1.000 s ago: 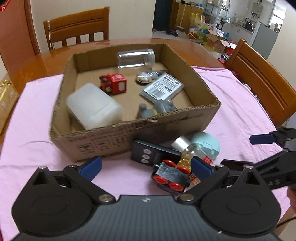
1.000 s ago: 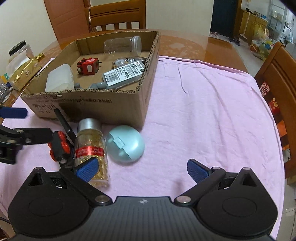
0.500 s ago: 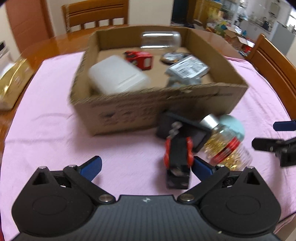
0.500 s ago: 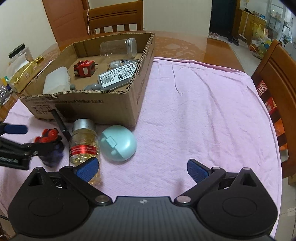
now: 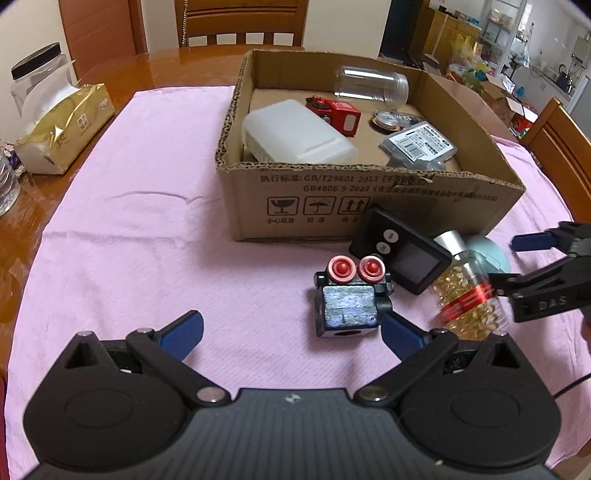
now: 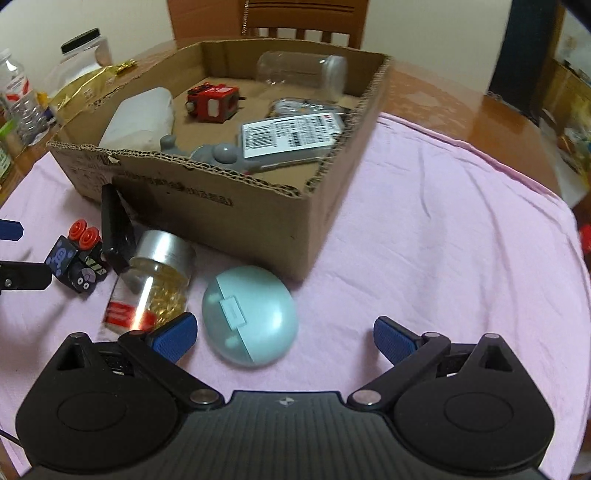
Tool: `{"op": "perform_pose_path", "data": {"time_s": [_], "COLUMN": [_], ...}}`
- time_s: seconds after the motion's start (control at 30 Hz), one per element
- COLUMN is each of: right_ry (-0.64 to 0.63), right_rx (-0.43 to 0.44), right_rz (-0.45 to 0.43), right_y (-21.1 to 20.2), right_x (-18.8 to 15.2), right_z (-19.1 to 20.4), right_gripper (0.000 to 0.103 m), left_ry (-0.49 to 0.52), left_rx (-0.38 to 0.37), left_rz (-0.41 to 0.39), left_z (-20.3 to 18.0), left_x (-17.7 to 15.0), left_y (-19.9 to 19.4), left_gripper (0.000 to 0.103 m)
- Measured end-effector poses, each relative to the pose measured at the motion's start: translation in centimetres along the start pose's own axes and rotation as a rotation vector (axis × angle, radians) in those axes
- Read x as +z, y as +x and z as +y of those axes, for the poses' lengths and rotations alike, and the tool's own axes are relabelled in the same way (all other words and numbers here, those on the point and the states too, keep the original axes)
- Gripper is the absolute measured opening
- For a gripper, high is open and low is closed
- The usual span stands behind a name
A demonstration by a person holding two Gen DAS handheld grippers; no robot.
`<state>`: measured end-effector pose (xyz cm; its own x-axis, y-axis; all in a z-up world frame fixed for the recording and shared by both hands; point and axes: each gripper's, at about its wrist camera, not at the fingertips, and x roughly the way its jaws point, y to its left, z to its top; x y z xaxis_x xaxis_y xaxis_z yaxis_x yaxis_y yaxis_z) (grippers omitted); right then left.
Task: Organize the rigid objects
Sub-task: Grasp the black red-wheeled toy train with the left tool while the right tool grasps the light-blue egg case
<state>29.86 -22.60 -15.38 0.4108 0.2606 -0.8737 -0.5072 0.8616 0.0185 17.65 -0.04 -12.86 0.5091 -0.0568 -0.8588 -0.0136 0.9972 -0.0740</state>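
A cardboard box [image 5: 369, 206] [image 6: 258, 218] on the pink cloth holds a white container [image 5: 295, 133], a red toy car [image 5: 334, 112], a clear jar [image 5: 371, 83] and a labelled pack [image 5: 421, 142]. In front of it lie a black toy car with red wheels [image 5: 349, 299] [image 6: 79, 258], a black device [image 5: 400, 251], a capsule bottle [image 5: 467, 291] [image 6: 155, 284] and a pale blue round case [image 6: 249, 314]. My left gripper [image 5: 291, 332] is open, its right finger beside the black car. My right gripper [image 6: 284, 334] is open, with the blue case between its fingers.
A gold tissue pack [image 5: 62, 129] and a black-lidded jar [image 5: 37, 81] stand at the far left. Wooden chairs stand behind the table [image 5: 240, 22] and at the right [image 5: 561, 147]. The pink cloth [image 5: 129, 240] lies bare on the left.
My left gripper has swung left, so the box now sits further right. The black toy car has turned. My right gripper has moved forward and down toward the blue case.
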Motion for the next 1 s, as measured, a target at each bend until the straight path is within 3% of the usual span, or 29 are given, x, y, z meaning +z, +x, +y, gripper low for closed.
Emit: {"op": "perform_pose_path", "data": {"time_s": [0.13, 0.4, 0.63, 0.87, 1.0], "right_ry": [-0.039, 0.041, 0.039, 0.029, -0.033], "right_rx": [-0.047, -0.095, -0.096, -0.092, -0.057], "right_rz": [-0.013, -0.039, -0.059, -0.044, -0.020], "right_y": [0.9, 0.5, 0.1, -0.1, -0.4], "right_x": [0.5, -0.5, -1.2, -1.3, -1.4], "right_z": [0.9, -1.1, -1.6, -2.4, -2.1], "right_gripper": [0.103, 0.103, 0.103, 0.103, 0.102], "left_ry": [0.004, 0.032, 0.079, 0.092, 0.096], "left_rx": [0.004, -0.019, -0.010, 0.046, 0.041], "left_rz": [0.001, 0.008, 0.026, 0.030, 0.027], "left_z": [-0.2, -0.9, -2.8, -1.9, -1.8], "left_x": [0.2, 0.7, 0.9, 0.1, 0.2], "left_y": [0.0, 1.0, 3.2, 3.8, 3.7], "left_gripper": [0.102, 0.102, 0.102, 0.102, 0.102]}}
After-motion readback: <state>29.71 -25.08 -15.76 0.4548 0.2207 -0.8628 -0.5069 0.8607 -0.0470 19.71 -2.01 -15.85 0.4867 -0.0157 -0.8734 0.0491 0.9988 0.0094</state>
